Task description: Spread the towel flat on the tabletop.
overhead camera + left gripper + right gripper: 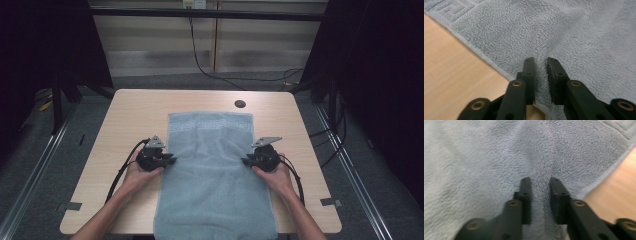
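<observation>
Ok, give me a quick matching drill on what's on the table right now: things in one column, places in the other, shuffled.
1. left claw
2. right claw
3. towel
4. hole

a. table top, beyond the towel's far edge
b. towel's right edge
c. spread along the table's middle
d. towel's left edge

Pairs: 1-d, 2-b, 3-c, 4-a

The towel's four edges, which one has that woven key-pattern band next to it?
The far short edge of the light blue towel, nearest the table's dark round hole. The patterned band runs along it; both long side edges, where the grippers sit, look plain.
</observation>
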`<action>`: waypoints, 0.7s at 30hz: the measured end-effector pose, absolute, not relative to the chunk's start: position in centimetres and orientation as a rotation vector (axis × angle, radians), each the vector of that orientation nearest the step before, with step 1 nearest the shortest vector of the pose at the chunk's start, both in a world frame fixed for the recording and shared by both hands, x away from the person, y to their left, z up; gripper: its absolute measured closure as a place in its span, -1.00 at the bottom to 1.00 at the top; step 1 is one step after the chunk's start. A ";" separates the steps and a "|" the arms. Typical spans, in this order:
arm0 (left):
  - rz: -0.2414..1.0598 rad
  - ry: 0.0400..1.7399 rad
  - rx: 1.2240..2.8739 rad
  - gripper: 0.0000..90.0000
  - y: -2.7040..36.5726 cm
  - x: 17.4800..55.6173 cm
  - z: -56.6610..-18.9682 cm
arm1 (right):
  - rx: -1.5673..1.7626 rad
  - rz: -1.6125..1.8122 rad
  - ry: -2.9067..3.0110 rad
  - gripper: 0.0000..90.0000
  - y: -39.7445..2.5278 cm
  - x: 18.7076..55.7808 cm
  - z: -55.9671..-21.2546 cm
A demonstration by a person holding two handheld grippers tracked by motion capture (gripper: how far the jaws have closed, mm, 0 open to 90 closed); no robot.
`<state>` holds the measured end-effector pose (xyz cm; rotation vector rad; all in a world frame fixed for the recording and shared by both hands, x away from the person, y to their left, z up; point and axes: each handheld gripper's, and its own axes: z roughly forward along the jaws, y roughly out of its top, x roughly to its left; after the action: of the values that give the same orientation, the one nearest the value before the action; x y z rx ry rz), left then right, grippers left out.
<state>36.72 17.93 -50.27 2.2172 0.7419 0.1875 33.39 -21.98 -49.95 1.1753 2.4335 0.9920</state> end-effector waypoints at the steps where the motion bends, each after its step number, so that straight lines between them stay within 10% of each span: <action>1: 0.168 0.740 2.208 0.75 18.2 36.3 -50.3 | 1.166 1.010 2.440 0.74 -21.9 32.8 -50.0; 21: -0.039 0.661 2.241 0.83 21.7 25.9 -49.7 | 1.093 1.176 2.599 0.78 -20.6 20.4 -49.8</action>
<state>25.86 21.65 -49.73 2.2409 0.6607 -0.0393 20.41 -20.65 -49.76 1.0928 2.5988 1.1762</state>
